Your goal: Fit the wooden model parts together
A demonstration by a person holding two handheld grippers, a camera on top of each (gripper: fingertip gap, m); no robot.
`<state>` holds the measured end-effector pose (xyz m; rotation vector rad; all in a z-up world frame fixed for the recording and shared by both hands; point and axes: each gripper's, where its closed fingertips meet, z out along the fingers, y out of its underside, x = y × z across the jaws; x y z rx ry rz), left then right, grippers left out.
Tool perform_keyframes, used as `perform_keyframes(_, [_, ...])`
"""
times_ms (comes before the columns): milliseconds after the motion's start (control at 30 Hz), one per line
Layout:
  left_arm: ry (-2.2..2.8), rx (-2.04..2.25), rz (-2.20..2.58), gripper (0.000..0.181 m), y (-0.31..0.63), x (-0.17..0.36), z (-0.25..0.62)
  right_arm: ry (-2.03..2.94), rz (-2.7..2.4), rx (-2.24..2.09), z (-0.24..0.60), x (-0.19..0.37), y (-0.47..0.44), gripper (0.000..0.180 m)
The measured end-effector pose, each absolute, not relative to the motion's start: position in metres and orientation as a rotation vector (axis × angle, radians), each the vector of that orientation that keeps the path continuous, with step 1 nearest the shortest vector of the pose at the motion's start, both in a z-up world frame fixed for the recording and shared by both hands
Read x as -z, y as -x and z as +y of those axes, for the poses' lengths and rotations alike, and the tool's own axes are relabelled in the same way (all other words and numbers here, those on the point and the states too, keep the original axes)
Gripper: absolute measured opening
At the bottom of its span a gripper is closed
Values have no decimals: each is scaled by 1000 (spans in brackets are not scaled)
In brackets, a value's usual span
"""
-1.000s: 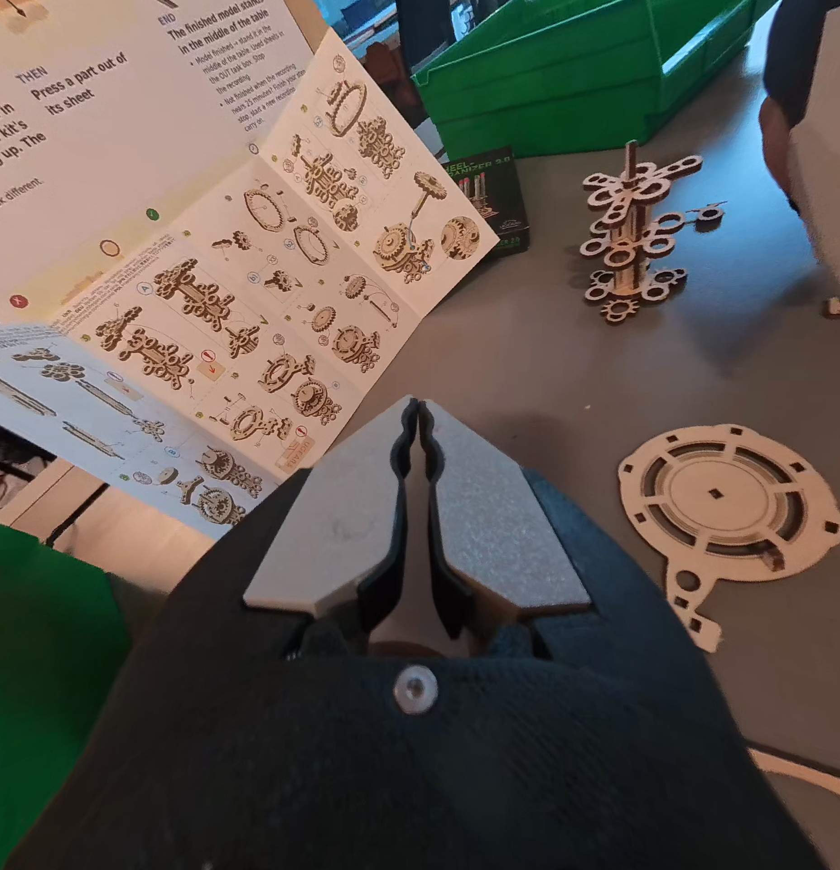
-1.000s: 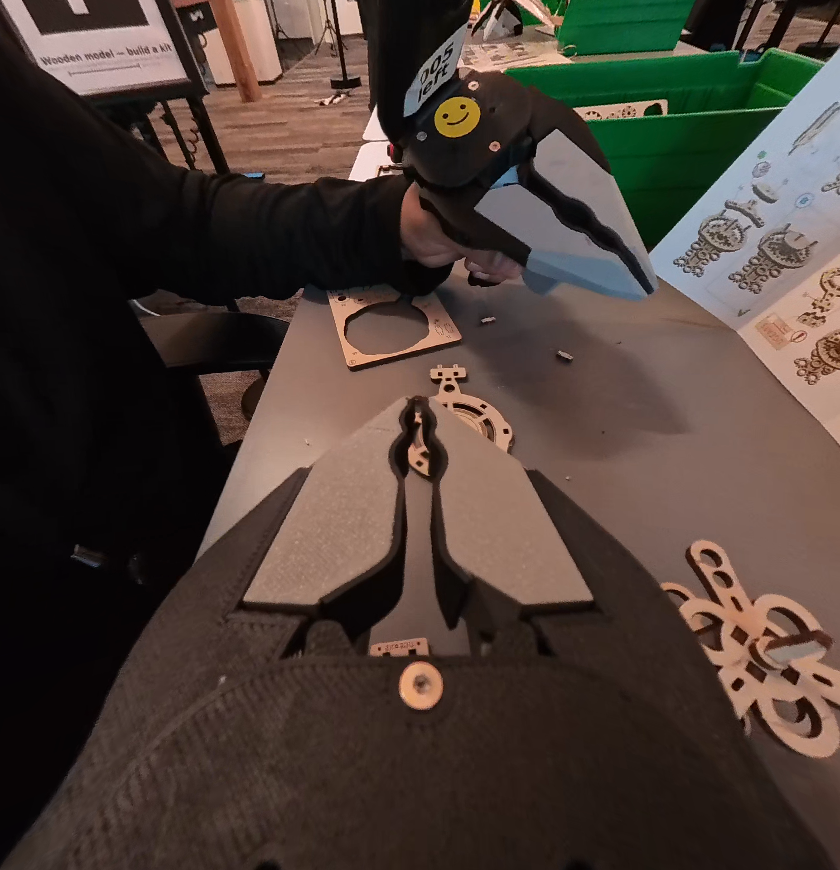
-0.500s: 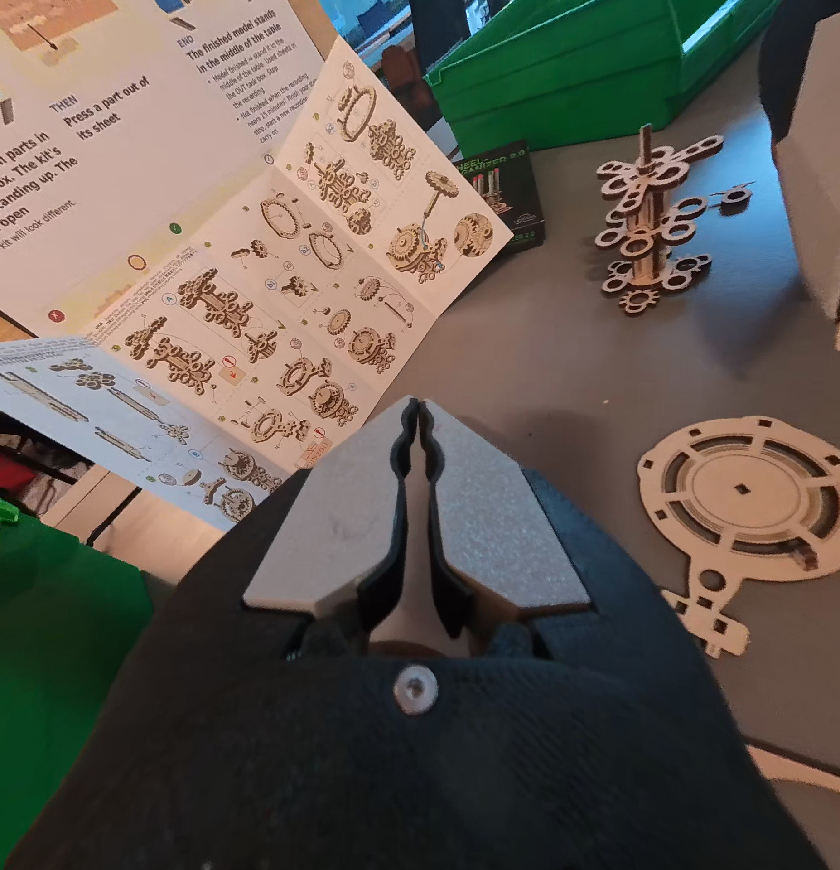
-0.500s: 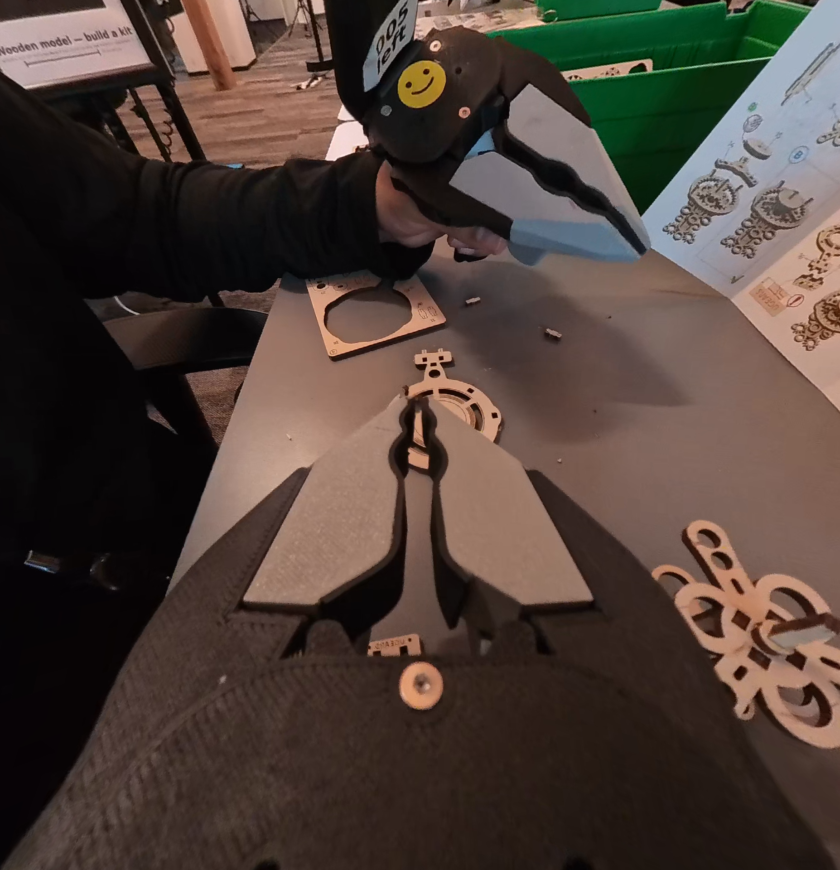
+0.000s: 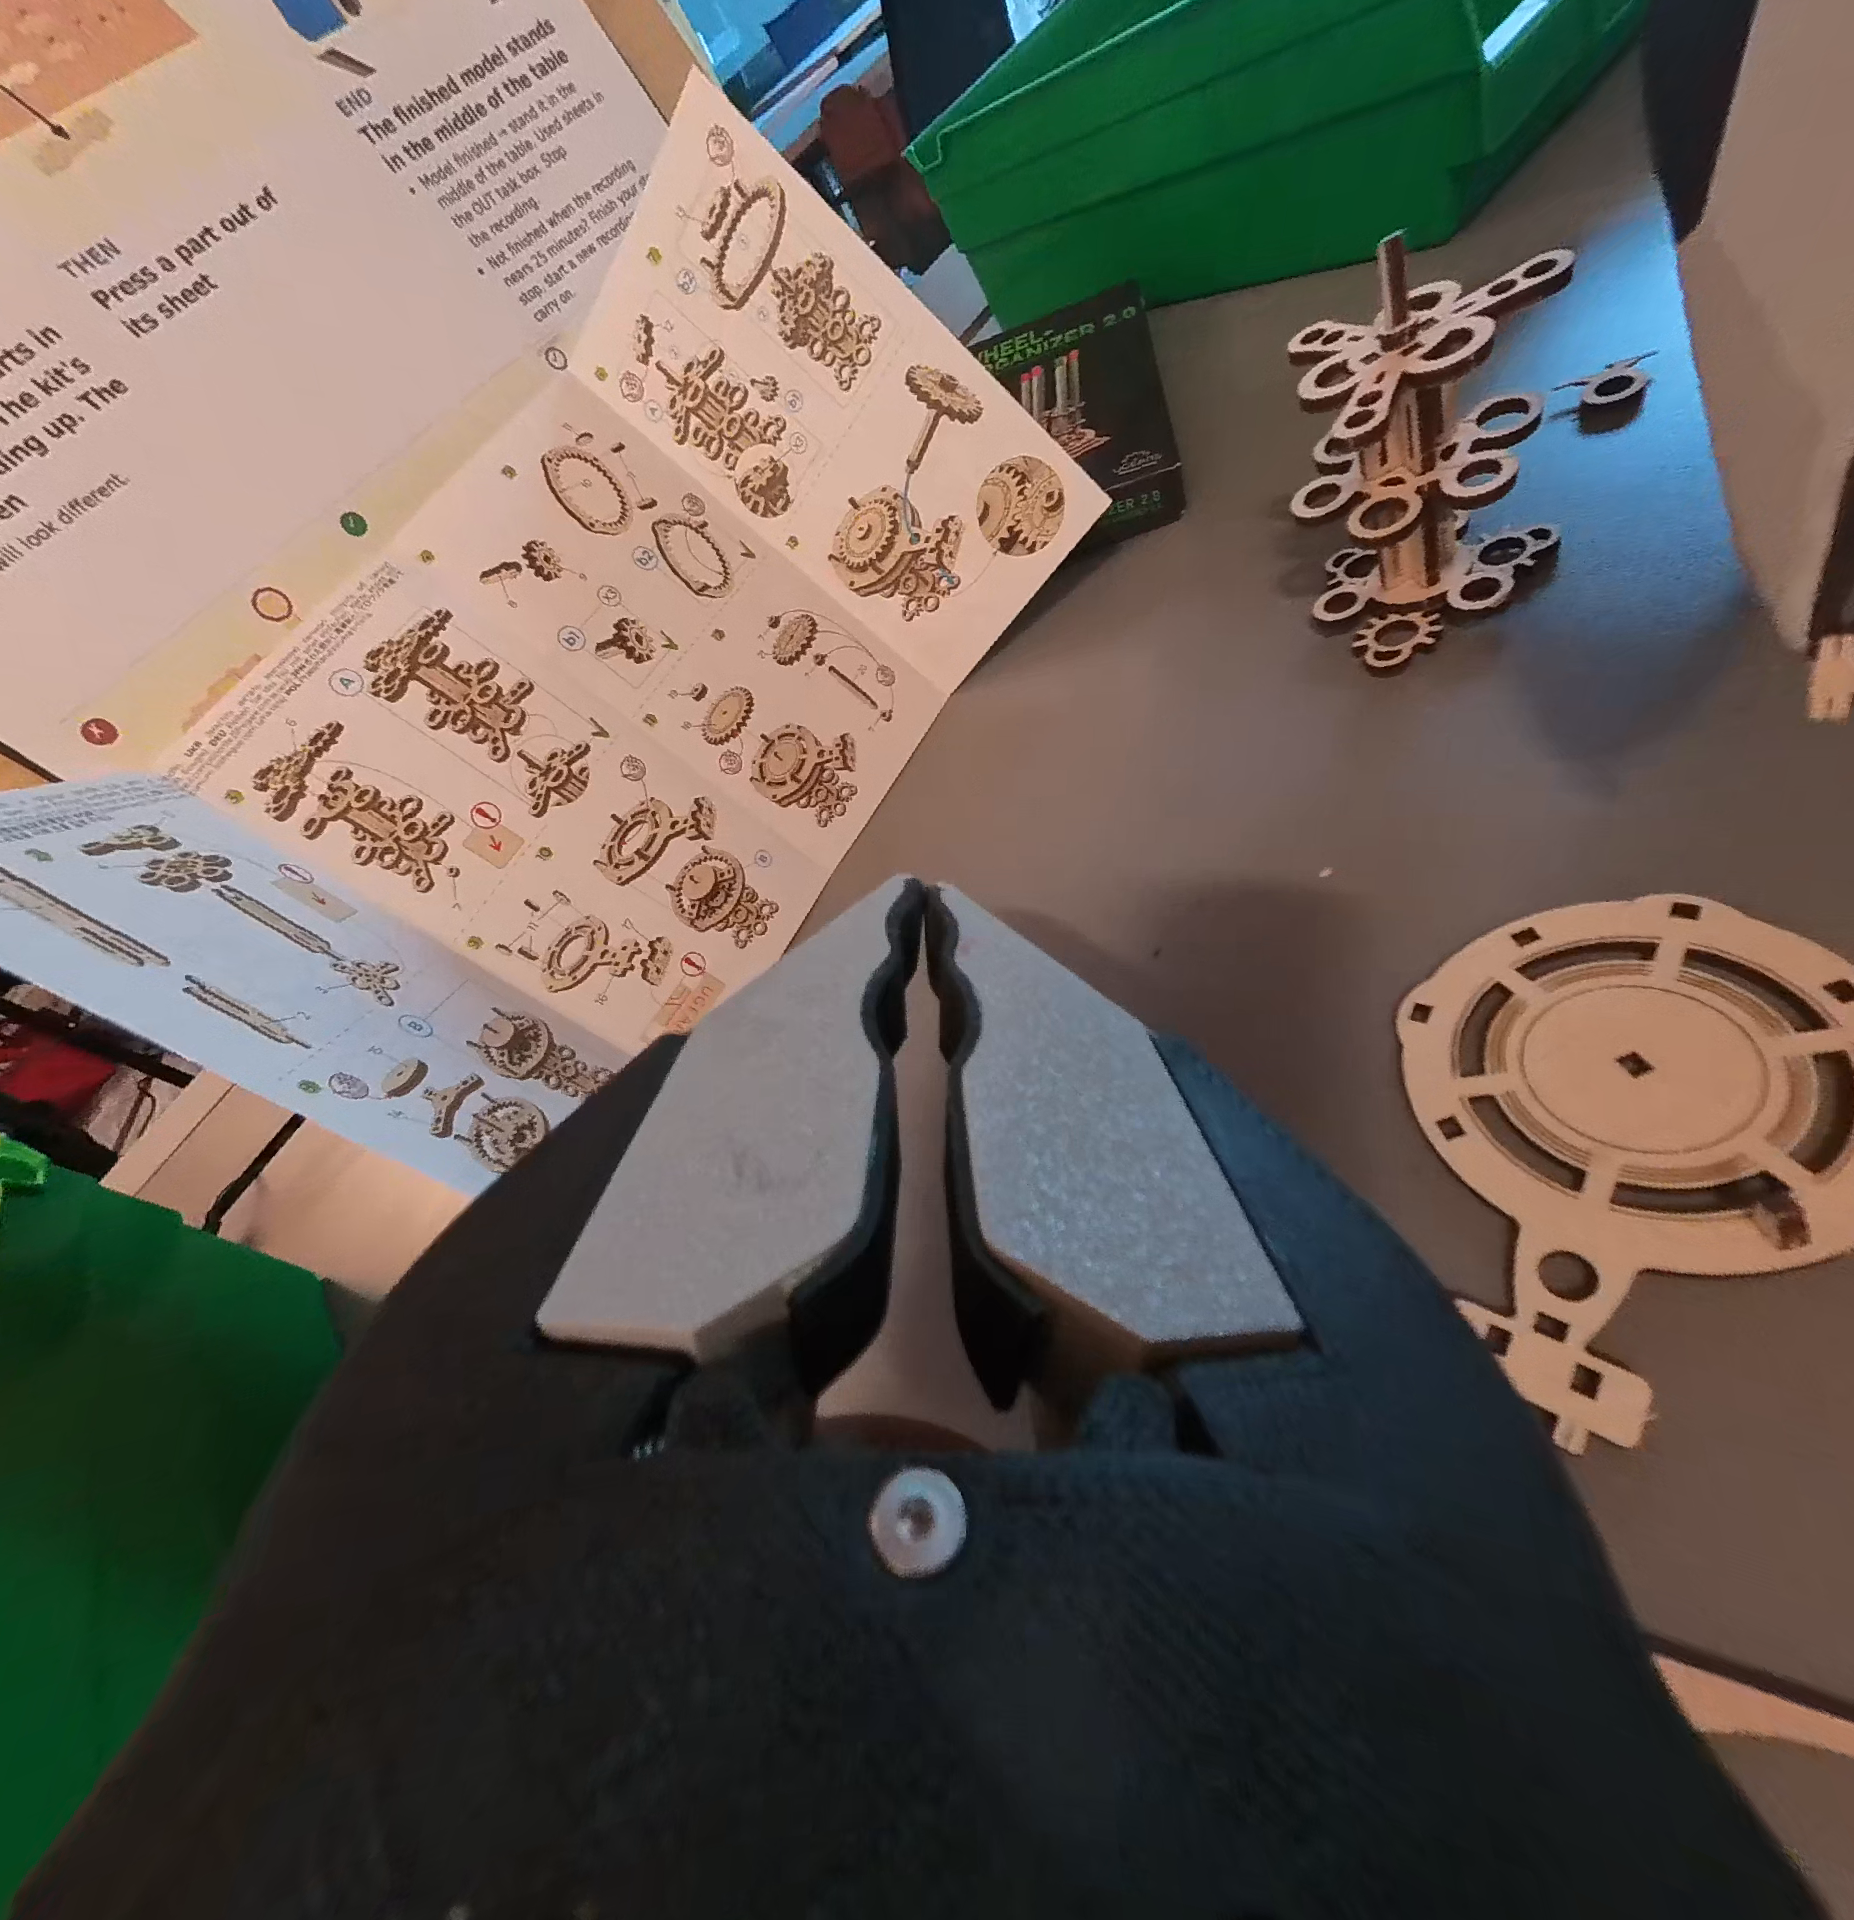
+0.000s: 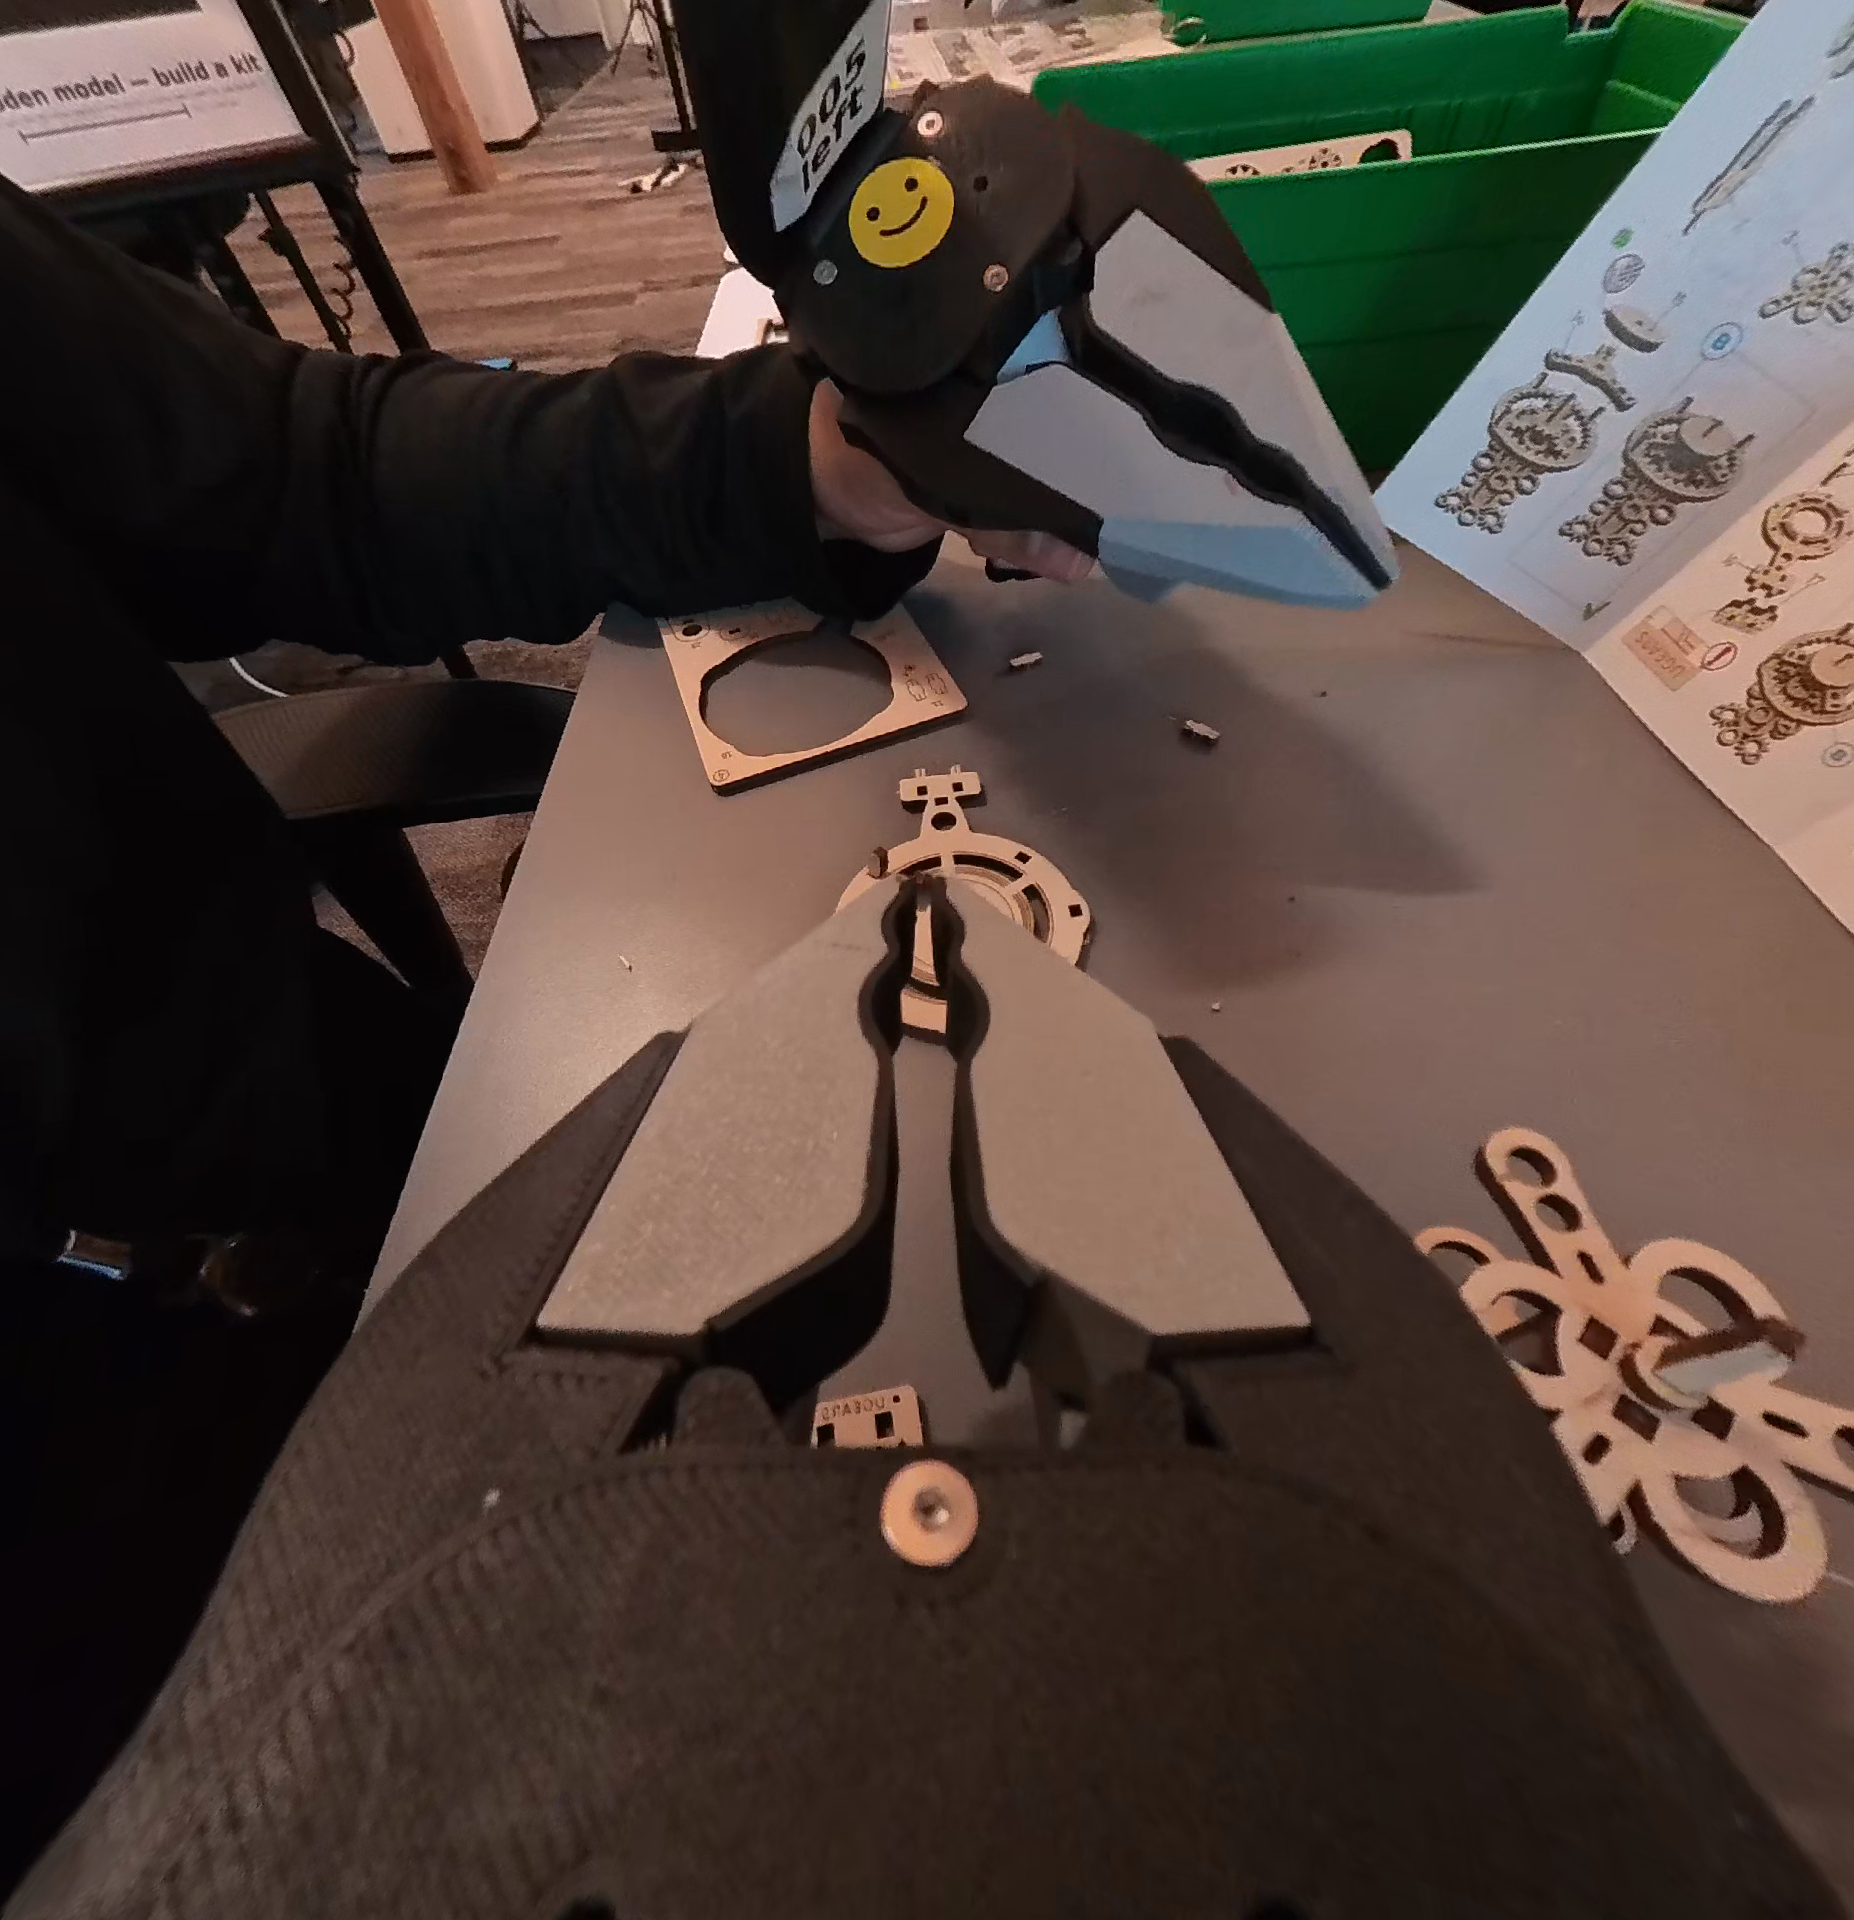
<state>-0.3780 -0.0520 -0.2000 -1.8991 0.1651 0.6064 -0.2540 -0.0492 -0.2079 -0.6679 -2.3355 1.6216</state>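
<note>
Gripper talk first: the right gripper (image 6: 928, 899) is pinching a tiny wooden peg above the round wooden base (image 6: 990, 904) lying on the worktop (image 6: 1318, 935). The left gripper (image 5: 925, 896) is hovering closed and empty. Misaligning the peg is risking a slip or snapped slot; the stacked tower (image 5: 1406, 457) is standing far right.

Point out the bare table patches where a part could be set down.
Free: the grey stretch between the instruction leaflet and the round wooden disc. Also the patch between the disc and the standing wooden tower. Crowded: near the empty punched sheet, with small offcuts around.
</note>
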Motion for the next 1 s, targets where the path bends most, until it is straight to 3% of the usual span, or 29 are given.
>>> perform_keyframes(400, [1886,-451,346,0,341,198,-50,683,-2431,-1583,-56,221,251,0])
perform_keyframes(1000, [2123,-152,673,0,289,250,-70,702,-2500,-1554,-61,229,249,0])
